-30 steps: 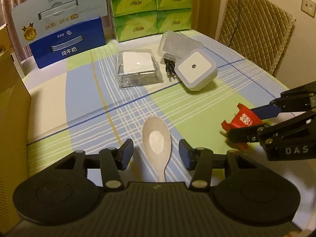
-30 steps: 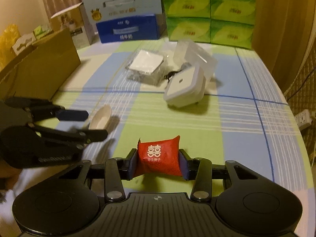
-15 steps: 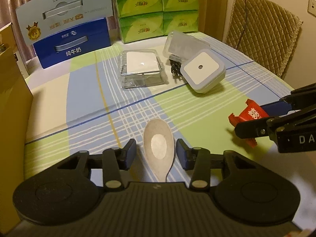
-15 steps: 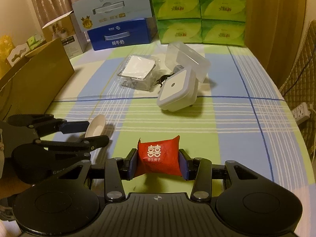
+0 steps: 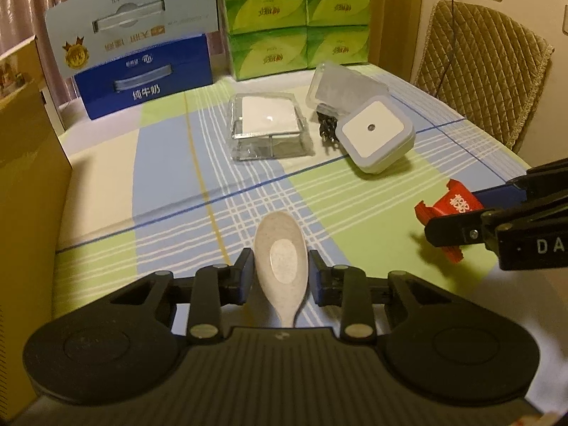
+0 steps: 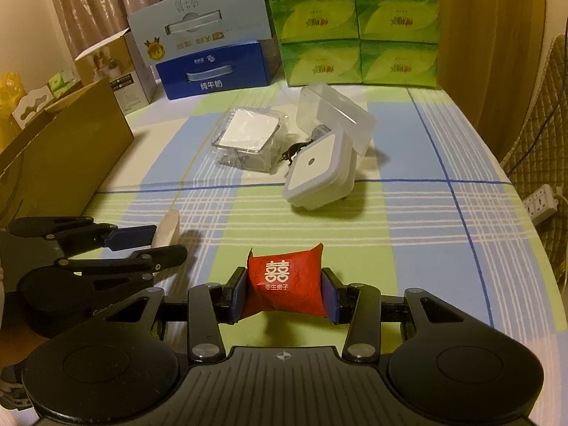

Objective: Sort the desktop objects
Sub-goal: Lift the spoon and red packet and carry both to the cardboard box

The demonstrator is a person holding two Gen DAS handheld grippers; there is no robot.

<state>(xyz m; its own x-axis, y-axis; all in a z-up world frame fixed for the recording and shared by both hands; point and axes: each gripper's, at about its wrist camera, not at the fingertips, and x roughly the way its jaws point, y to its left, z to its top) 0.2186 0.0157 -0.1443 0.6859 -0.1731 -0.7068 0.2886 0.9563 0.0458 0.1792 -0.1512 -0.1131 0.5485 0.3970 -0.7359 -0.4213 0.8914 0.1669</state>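
A beige spoon (image 5: 280,252) lies on the checked tablecloth (image 5: 170,163), its bowl between the pads of my left gripper (image 5: 281,277). The jaws are closing on it; the pads stand right at the bowl's sides, with a sliver of gap on the right. The right wrist view shows the spoon (image 6: 168,227) between the left gripper's fingers (image 6: 131,238). My right gripper (image 6: 284,296) is shut on a red candy packet (image 6: 284,284) with white characters, held just above the cloth. The left wrist view has that packet (image 5: 451,209) at its right edge.
Mid-table lie a clear box with a white pad (image 5: 268,126), a white square night light (image 5: 374,135) and an open clear case (image 5: 340,85). A brown carton (image 5: 25,163) stands at the left. Milk boxes (image 5: 145,74) and green tissue packs (image 5: 298,46) line the back. A padded chair (image 5: 486,81) is at the right.
The left gripper's jaws have narrowed around the spoon's bowl. The right gripper keeps its hold on the red packet. Neither hand has shifted much.
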